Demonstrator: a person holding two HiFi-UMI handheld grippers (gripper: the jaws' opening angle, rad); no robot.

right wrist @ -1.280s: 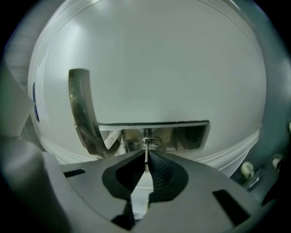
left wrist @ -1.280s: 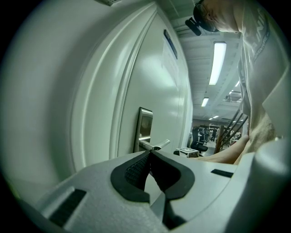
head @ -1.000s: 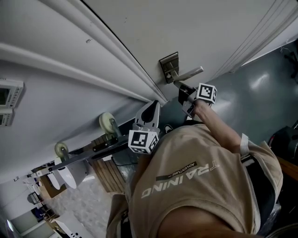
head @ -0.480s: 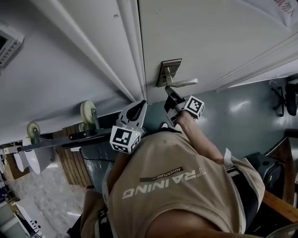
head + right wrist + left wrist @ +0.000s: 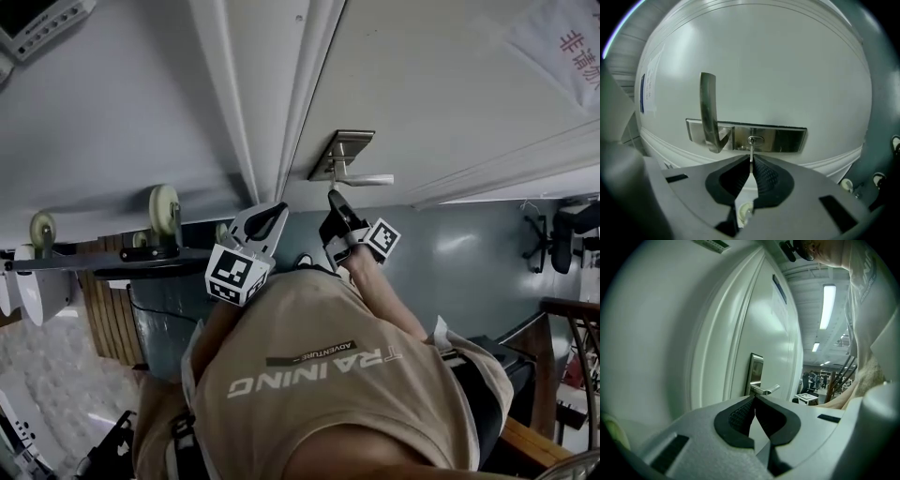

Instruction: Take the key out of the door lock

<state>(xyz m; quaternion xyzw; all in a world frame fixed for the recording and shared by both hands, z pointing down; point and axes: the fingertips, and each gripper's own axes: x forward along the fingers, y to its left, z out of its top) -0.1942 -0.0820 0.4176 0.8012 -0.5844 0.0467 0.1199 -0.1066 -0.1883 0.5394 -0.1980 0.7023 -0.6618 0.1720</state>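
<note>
- The right tool (image 5: pixel 751 161) is clenched on the key (image 5: pixel 750 152). Its dark pads meet around the thin blade just below the keyhole.
- The key sits in the lock, upright in the right gripper view. Its tip is in the cylinder of the steel lock plate (image 5: pixel 768 139), at about the centre of that view.
- The lever handle (image 5: pixel 708 112) rises from the plate toward 10 o'clock of the key.
- In the head view the right tool (image 5: pixel 331 197) points up at the lock plate (image 5: pixel 342 155), at 12 o'clock from the person's tan shirt (image 5: pixel 319 375). The key itself is too small to make out there.
- The left tool (image 5: pixel 754 400) is closed on nothing, with its pad tips touching. It hangs near the door frame (image 5: pixel 272 94), at 9 o'clock from the right tool and apart from the lock.
- The door (image 5: pixel 422 94) is white and panelled. A notice (image 5: pixel 562 47) with red characters is at 1 o'clock.
- A pale wall (image 5: pixel 112 112) fills the 10 o'clock side.
- A grey glossy floor (image 5: pixel 469 244) lies at 3 o'clock, with a dark office chair (image 5: pixel 548 230) at its far edge.
- A caster wheel (image 5: pixel 163 208) stands at 9 o'clock.
- A ceiling strip light (image 5: pixel 828 301) shines past the door's edge.
</note>
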